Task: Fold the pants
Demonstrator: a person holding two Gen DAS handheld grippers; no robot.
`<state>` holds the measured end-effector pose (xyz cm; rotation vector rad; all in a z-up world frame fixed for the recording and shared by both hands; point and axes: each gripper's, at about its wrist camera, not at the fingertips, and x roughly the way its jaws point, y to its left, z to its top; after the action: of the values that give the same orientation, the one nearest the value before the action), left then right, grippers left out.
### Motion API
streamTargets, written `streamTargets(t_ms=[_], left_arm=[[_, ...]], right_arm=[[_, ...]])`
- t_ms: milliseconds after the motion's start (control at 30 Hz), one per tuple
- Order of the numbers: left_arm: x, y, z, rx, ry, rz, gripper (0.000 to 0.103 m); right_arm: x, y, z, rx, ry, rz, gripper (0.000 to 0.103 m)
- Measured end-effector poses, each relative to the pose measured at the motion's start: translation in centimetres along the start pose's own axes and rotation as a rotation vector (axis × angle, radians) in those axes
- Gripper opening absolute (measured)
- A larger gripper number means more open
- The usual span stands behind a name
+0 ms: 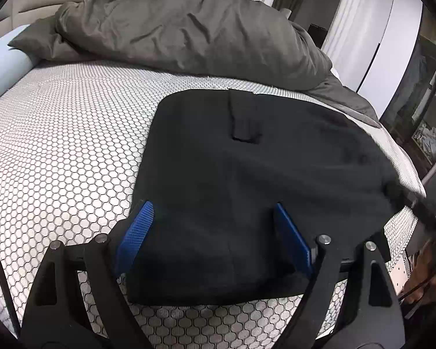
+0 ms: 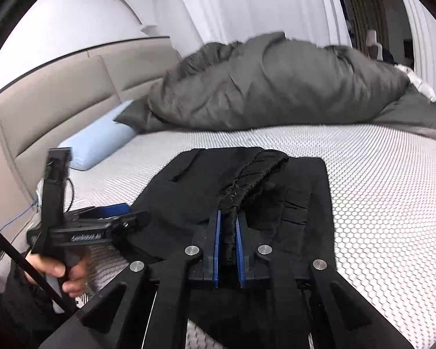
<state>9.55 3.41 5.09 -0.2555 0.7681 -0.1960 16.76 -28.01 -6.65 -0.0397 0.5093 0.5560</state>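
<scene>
A: Item one: the black cloth pants (image 1: 247, 180), folded into a flat packet. Where do we log them?

B: On the white mattress with its dark honeycomb pattern (image 1: 58, 151), at the near edge. We take the mattress as landmark.

A: Item two: the left gripper (image 1: 215, 232), black frame, blue ribbed pads.

B: We see its jaws spread wide, one pad on either side of the near end of the pants, nothing pinched. From the right wrist view it (image 2: 113, 218) lies at the packet's left edge, held by a bare hand (image 2: 58, 273).

A: Item three: the right gripper (image 2: 227, 232), same make.

B: Pressed together on a bunched, gathered band of the pants (image 2: 189, 192), which rises from the packet into the blue pads.

A: Remaining stock on the mattress?

B: A rumpled dark grey duvet (image 1: 189, 29) heaped across the far side; a pale blue pillow (image 2: 98, 139) at the far left corner, against the beige padded headboard (image 2: 58, 101).

A: Behind the mattress?

B: White curtains (image 2: 232, 5).
</scene>
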Motion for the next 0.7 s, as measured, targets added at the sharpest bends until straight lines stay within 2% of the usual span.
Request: streamTargets(t_ms=[33, 133, 167, 200, 267, 300, 333, 567, 700], left_arm=[[-0.2, 0.0, -0.1, 0.002, -0.001, 0.006, 0.083], [-0.1, -0.1, -0.4, 0.016, 0.015, 0.031, 0.083], [0.0, -0.1, -0.5, 0.026, 0.02, 0.04, 0.083], [0.0, -0.1, -0.6, 0.032, 0.021, 0.049, 0.083], [0.0, 0.0, -0.7, 0.035, 0.022, 0.057, 0.083], [-0.1, 0.0, -0.7, 0.033, 0.022, 0.055, 0.083], [-0.2, 0.1, -0.7, 0.032, 0.021, 0.055, 0.083], [0.0, -0.1, -0.7, 0.045, 0.03, 0.07, 0.083], [0.3, -0.2, -0.6, 0.053, 0.036, 0.076, 0.083]], right_arm=[[0.3, -0.3, -0.5, 0.01, 0.023, -0.009, 0.009], [3.2, -1.7, -2.4, 0.021, 0.198, -0.071, 0.012], [3.4, -1.9, -2.6, 0.005, 0.214, -0.071, 0.012], [3.0, -1.9, -2.5, 0.0, 0.194, -0.065, 0.016], [2.1, -2.1, -2.2, 0.017, 0.15, -0.043, 0.036], [1.8, -2.4, -2.2, 0.044, 0.141, -0.02, 0.058], [1.7, -2.7, -2.1, 0.072, 0.138, -0.004, 0.067], [2.0, -4.2, -1.7, 0.173, 0.132, -0.027, 0.067], [2.7, -5.0, -2.0, 0.222, 0.177, 0.034, 0.067]])
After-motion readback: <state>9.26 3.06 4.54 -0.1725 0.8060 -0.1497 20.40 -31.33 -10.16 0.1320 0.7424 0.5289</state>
